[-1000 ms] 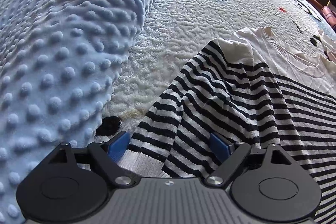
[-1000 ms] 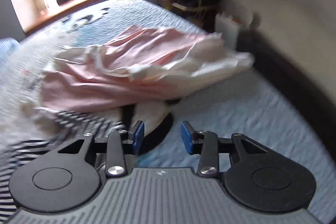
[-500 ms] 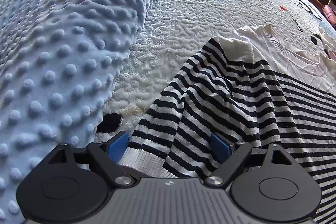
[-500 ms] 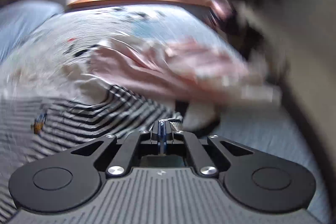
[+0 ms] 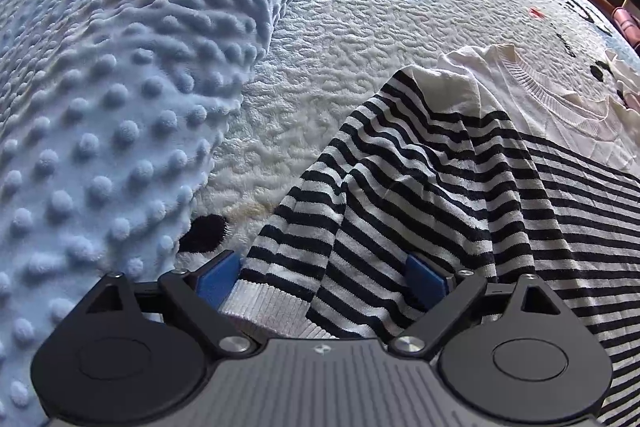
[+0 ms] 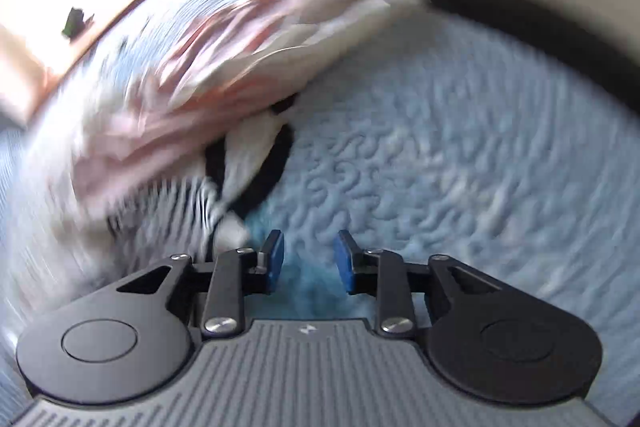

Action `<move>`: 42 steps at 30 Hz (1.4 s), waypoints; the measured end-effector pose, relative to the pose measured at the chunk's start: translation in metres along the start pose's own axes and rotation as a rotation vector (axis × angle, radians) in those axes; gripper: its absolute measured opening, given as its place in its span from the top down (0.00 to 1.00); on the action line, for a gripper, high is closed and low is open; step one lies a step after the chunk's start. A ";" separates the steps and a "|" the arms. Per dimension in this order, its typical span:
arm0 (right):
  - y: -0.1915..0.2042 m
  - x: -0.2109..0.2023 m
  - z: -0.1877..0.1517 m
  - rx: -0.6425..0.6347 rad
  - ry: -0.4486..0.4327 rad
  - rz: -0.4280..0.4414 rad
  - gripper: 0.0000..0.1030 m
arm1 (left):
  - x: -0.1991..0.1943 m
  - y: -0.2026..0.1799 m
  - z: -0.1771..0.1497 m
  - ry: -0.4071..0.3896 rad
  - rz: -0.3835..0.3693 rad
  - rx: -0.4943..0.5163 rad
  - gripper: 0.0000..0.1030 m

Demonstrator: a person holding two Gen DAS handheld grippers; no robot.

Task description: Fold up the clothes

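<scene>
The left tool has its blue pads spread wide, with the sleeve of a black-and-white striped sweater lying between them, its white ribbed cuff nearest the camera. The sweater lies on a white textured bedspread; its white collar lies farther off. A blue dotted blanket is bunched along the left, just beside the sleeve.
</scene>
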State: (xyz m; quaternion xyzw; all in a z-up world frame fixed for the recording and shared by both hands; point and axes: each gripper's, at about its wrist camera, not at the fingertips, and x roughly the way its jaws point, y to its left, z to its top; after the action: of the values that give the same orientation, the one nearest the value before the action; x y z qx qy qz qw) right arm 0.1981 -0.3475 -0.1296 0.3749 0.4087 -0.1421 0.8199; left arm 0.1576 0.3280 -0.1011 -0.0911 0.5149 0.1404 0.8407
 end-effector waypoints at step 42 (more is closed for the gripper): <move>0.032 -0.017 -0.074 -0.179 -0.005 0.008 0.98 | -0.004 0.008 -0.004 -0.010 -0.039 -0.048 0.10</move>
State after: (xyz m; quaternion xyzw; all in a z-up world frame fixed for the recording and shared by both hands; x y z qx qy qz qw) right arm 0.1635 -0.2728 -0.1289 0.3015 0.4162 -0.1028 0.8517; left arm 0.1503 0.3335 -0.0996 -0.1205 0.5055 0.1369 0.8433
